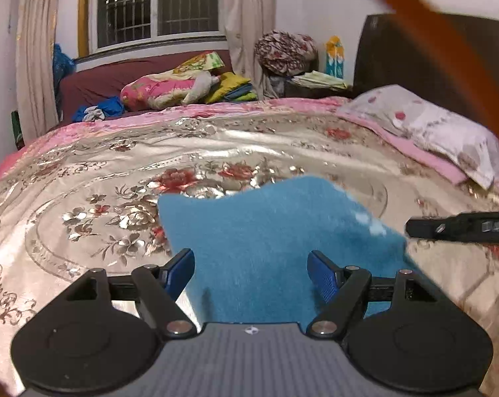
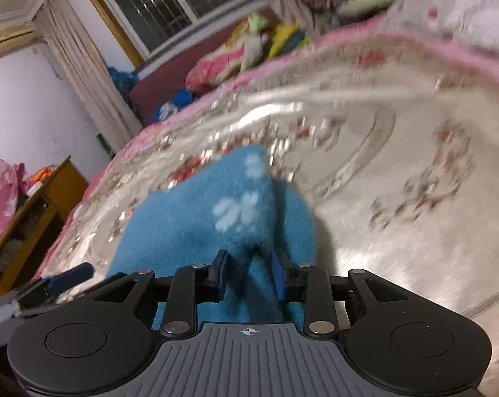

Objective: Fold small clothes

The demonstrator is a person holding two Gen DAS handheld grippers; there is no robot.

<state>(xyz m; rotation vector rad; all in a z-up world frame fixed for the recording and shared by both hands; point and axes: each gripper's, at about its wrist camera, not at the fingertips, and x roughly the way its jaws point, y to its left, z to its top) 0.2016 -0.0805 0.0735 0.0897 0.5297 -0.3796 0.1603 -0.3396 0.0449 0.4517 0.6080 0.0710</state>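
blue cloth pinched in right tongs

White letters reading roughly "DAS" stand on the black right gripper poking in at the edge of the left wrist view, cut off by the frame, and nothing else across either view can be read as text.

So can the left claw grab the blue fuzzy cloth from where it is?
Probably yes. The left claw is open, and the blue cloth lies right between its fingers with nothing in the way. The right claw already pinches another part.
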